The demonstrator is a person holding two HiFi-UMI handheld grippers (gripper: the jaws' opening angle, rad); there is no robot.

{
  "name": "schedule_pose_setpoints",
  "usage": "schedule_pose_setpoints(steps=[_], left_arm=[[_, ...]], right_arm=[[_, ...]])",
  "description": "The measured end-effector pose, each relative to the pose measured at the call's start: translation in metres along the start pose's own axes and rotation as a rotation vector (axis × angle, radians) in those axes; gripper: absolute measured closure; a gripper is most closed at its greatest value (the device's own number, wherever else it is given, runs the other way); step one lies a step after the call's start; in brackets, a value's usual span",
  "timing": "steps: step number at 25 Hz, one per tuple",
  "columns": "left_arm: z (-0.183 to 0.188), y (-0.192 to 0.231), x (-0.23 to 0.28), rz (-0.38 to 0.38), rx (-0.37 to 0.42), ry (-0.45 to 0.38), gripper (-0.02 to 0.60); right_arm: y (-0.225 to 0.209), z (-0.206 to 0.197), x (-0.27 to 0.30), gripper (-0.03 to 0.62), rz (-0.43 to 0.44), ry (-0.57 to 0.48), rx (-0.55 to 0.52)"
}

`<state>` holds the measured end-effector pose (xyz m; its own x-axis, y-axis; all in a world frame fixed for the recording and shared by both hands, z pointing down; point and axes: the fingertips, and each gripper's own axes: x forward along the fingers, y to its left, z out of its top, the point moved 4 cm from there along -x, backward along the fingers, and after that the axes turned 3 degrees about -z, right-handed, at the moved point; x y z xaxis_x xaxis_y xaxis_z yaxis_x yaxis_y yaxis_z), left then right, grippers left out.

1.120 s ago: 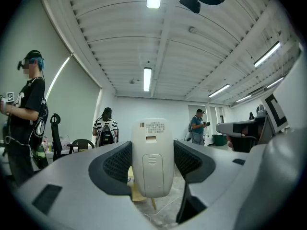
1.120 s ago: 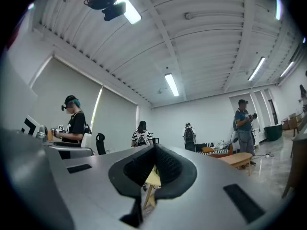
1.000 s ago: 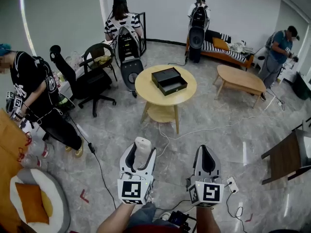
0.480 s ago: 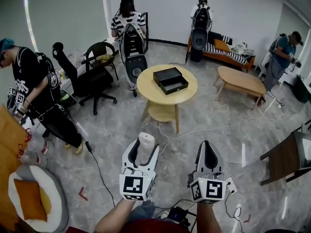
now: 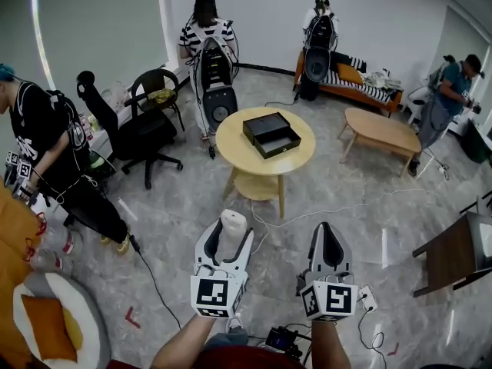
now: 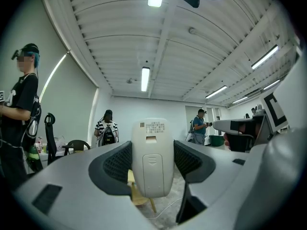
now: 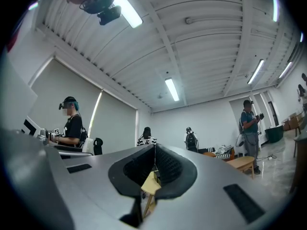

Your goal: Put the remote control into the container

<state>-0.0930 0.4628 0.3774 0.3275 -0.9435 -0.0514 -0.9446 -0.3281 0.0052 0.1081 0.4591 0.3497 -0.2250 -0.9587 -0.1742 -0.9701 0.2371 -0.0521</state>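
While the left gripper [image 5: 225, 244] grasps the remote [image 5: 232, 225] pointing forward, the black box [image 5: 270, 134] sits well ahead, toward the table's [image 5: 234, 141] far edge. The right gripper [image 5: 327, 246] is clenched, empty.

A black office chair [image 5: 142, 133] at ten o'clock, a low wooden table [image 5: 382, 127] at two, an orange cushion [image 5: 48, 325] at eight

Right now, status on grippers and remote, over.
Left gripper shut on white plastic remote control. Right gripper shut, empty. Open black box container on round wooden table ahead. White floor cable between.
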Motion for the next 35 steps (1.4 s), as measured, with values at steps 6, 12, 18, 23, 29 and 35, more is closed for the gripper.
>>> schedule_pose_setpoints(steps=[6,12,18,23,29,35], left_arm=[[0.005,0.031,0.027,-0.032,0.003,-0.015,0.307],[0.002,0.054,0.047,-0.075,0.016,-0.015,0.307],[-0.002,0.074,0.065,-0.071,-0.005,-0.018,0.307],[-0.006,0.083,0.087,-0.07,-0.002,-0.013,0.307],[-0.006,0.085,0.124,-0.066,0.008,-0.011,0.307],[-0.002,0.081,0.169,-0.064,0.01,-0.015,0.307]], right_arm=[[0.017,-0.002,0.034,0.571,-0.01,-0.025,-0.018],[0.033,-0.007,0.057,0.571,-0.043,-0.022,-0.03],[0.044,-0.02,0.083,0.571,-0.034,-0.008,-0.033],[0.043,-0.029,0.109,0.571,-0.015,-0.01,-0.031],[0.029,-0.036,0.143,0.571,-0.001,-0.008,-0.024],[0.001,-0.037,0.18,0.571,-0.002,-0.009,-0.023]])
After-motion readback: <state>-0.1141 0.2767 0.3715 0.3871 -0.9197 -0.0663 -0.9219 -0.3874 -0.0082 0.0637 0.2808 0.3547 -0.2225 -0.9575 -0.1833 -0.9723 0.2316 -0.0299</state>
